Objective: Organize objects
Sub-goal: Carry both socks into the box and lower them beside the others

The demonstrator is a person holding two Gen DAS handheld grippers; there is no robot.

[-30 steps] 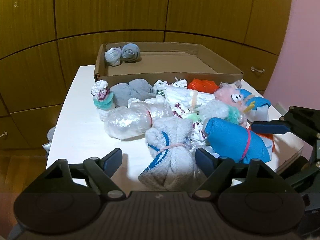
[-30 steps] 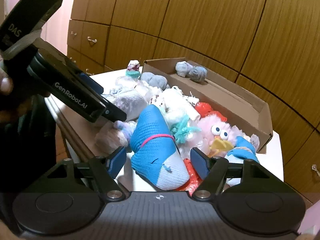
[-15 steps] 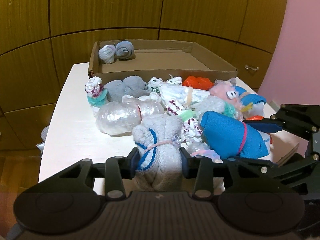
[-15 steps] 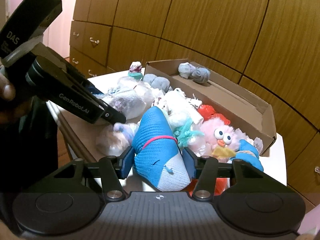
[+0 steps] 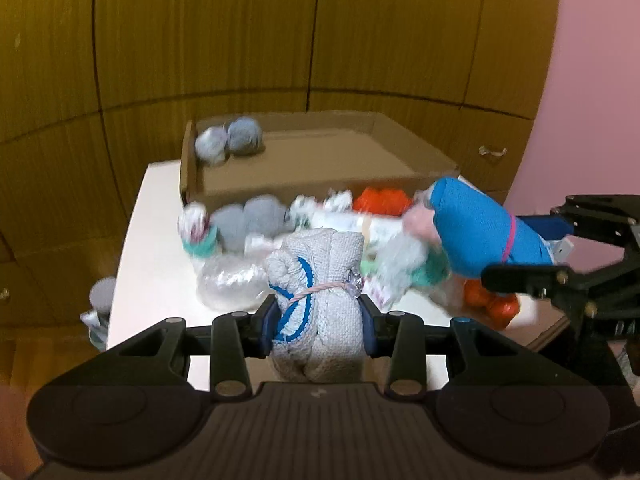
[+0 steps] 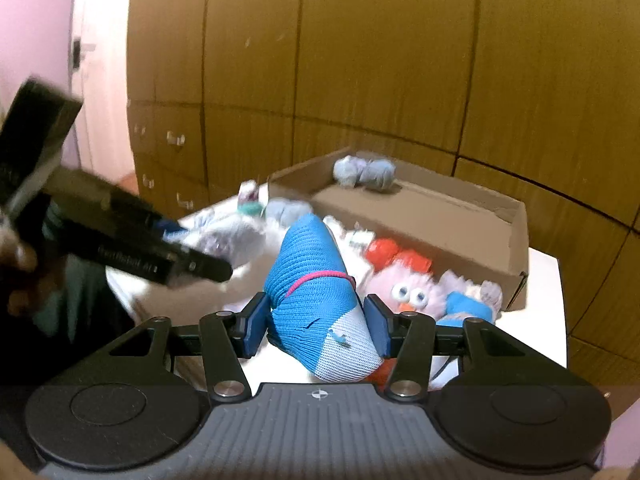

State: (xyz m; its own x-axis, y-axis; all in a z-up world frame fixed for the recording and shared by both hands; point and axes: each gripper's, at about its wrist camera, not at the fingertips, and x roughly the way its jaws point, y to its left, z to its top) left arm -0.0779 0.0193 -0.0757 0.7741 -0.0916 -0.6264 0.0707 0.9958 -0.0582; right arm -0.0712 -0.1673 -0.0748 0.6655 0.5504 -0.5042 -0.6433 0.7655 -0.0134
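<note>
Sock bundles (image 5: 320, 280): two gripped, two grey balls (image 5: 230, 144) boxed.

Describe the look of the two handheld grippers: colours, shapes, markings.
Both are matte black: ribbed grey-black body, two round discs, angular linkage arms with silver pins. The left gripper and right gripper have blue finger pads. White lettering, blurred, runs along the left gripper's side.

Brown wooden cabinets (image 5: 240, 40) with drawer handles (image 6: 176, 138) beside a pink wall (image 5: 592, 80).
</note>
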